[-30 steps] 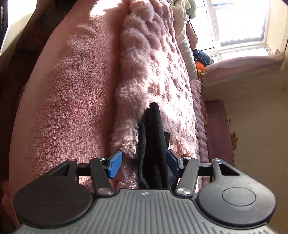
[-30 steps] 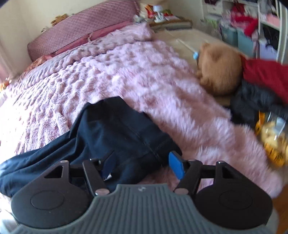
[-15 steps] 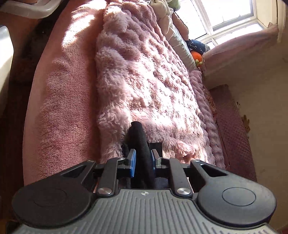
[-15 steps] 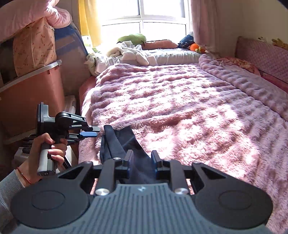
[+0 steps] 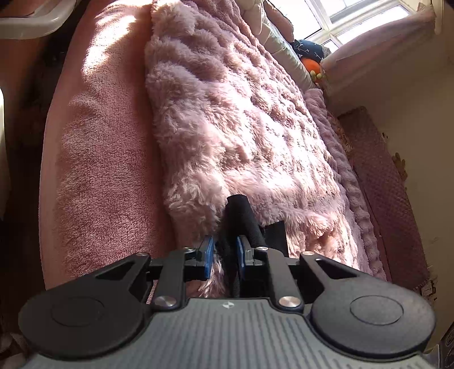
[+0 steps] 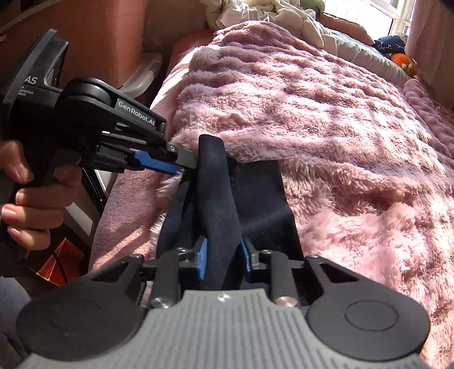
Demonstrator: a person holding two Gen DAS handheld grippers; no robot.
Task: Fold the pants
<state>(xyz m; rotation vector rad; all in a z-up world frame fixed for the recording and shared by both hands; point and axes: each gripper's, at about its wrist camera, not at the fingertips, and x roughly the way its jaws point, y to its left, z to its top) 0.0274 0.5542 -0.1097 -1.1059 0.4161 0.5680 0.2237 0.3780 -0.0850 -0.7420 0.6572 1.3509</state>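
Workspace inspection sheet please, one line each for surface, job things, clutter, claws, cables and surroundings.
Surface: fluffy pink blanket spread over the bed.
Job's things: dark pants, bunched at the blanket's near edge.
Clutter: pale crumpled bedding and an orange toy at the far end.
Claws: left claw and right claw each shut on a fold of pants.
Cables: nothing seen.
Surroundings: sunlit window, cream wall.
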